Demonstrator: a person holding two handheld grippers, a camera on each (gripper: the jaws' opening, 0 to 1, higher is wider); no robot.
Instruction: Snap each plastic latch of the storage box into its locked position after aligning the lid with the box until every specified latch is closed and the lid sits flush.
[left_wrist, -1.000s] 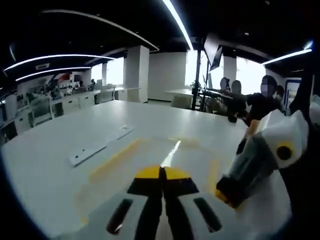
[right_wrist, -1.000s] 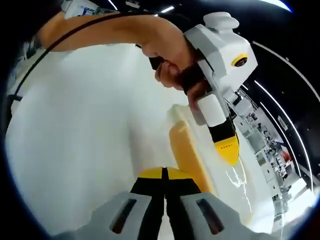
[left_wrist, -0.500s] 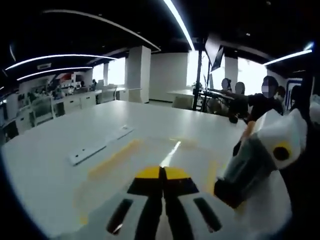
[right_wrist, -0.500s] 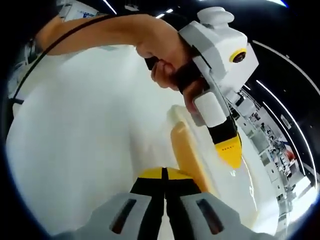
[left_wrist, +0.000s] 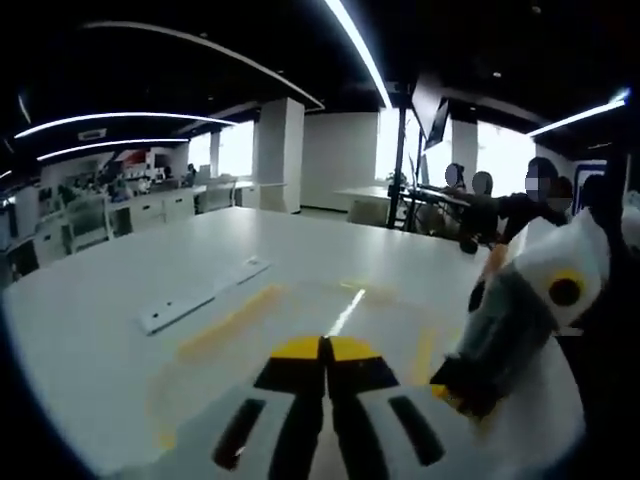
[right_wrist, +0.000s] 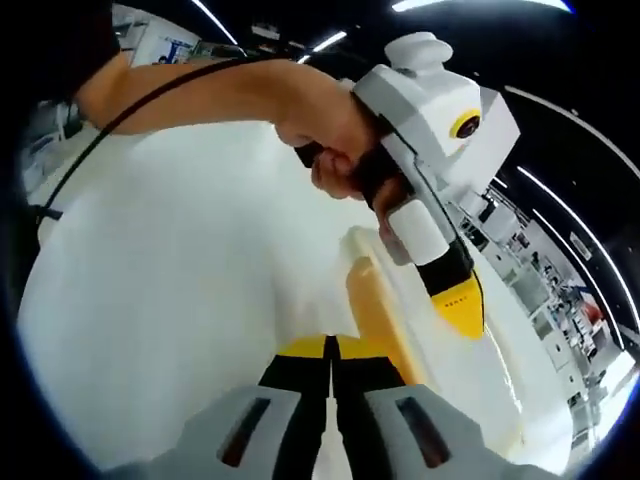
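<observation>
little has shifted since the earlier frame. both grippers sit shut and empty over the storage box lid (left_wrist: 330, 300); right gripper (right_wrist: 331, 347) is at the yellow latch (right_wrist: 375, 315), whose long axis runs up-frame, left gripper (right_wrist: 462, 312) just right.

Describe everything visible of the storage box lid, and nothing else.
The storage box lid looks like clear, glossy plastic; ceiling lights reflect off its top. Yellow latches run along its edges, with one long yellow strip on the side facing the right gripper view. It lies flat on the white table. The left gripper has its yellow tip down on the lid's top, jaws shut; the right gripper, jaws also shut, is at the yellow strip. Whether the latches are locked cannot be told.
</observation>
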